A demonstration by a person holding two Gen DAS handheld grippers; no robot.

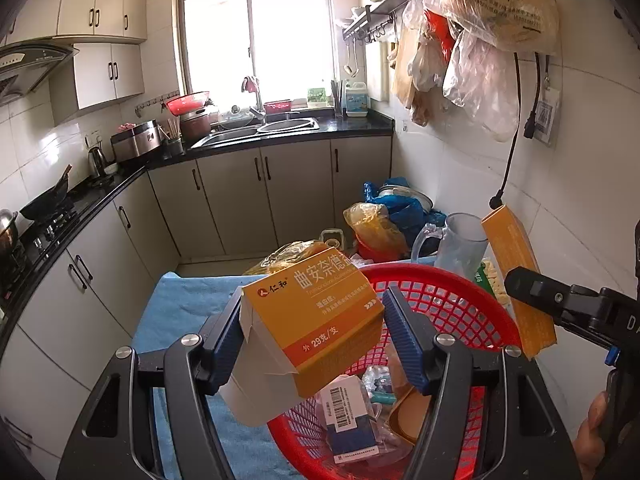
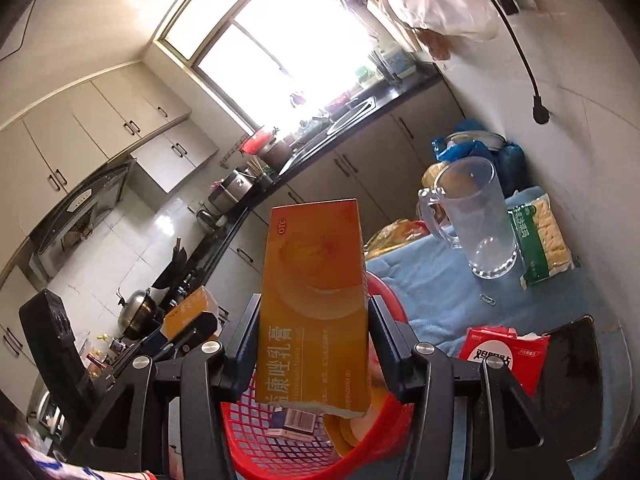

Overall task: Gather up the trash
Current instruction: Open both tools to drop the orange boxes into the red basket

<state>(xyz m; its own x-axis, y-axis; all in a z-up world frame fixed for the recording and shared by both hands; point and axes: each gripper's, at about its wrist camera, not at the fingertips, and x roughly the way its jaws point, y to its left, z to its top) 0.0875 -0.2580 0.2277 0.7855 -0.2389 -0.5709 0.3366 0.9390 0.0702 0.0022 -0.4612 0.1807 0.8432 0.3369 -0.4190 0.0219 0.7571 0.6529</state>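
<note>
- While both of my hands hang over the red basket (image 1: 456, 304), my left gripper (image 1: 316, 344) is clamped on an orange-and-white carton (image 1: 316, 320); its blue pads (image 1: 404, 340) press the carton's two sides, and the carton sits tilted above the basket's near rim.
- My right gripper (image 2: 314, 344) pinches a tall orange box (image 2: 316, 292) between its dark fingers (image 2: 386, 344); the box stands nearly upright, its lower end over the basket's (image 2: 280, 424) mesh.
- From the left wrist view that same orange box (image 1: 516, 276) shows at the right, held by the right gripper's black fingers just beyond the basket's far rim.
- Inside the basket lie a blue-and-white barcode box (image 1: 352, 420) and some tan pieces beside it.
- The basket rests on a blue cloth (image 2: 440, 292) spread over the work surface.
- On that cloth, past the basket, stand a clear glass mug (image 2: 476, 220) and, just beside it, a green packet of pale sticks (image 2: 540, 236).
- A red-and-white packet (image 2: 504, 352) lies on the cloth, near the basket's right side.
</note>
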